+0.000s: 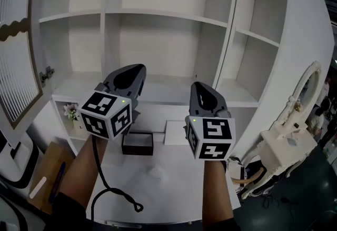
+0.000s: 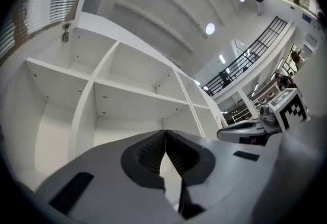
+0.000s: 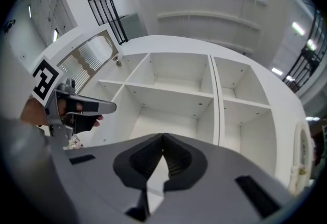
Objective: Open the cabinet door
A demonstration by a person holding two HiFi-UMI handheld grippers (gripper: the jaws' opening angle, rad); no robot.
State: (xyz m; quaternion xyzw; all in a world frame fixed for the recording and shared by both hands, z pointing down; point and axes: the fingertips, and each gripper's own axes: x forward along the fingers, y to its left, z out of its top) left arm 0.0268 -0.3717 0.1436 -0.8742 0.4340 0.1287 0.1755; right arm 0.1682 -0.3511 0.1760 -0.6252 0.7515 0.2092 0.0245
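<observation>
White shelves (image 1: 163, 17) lie exposed, the door (image 1: 16, 40) swung wide, task seemingly done; left gripper (image 1: 133, 70) and right gripper (image 1: 199, 88) hover, jaws closed, empty.

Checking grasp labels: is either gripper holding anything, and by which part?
Nothing is held. The left gripper and right gripper both have jaws shut and empty, away from the open cabinet door.
</observation>
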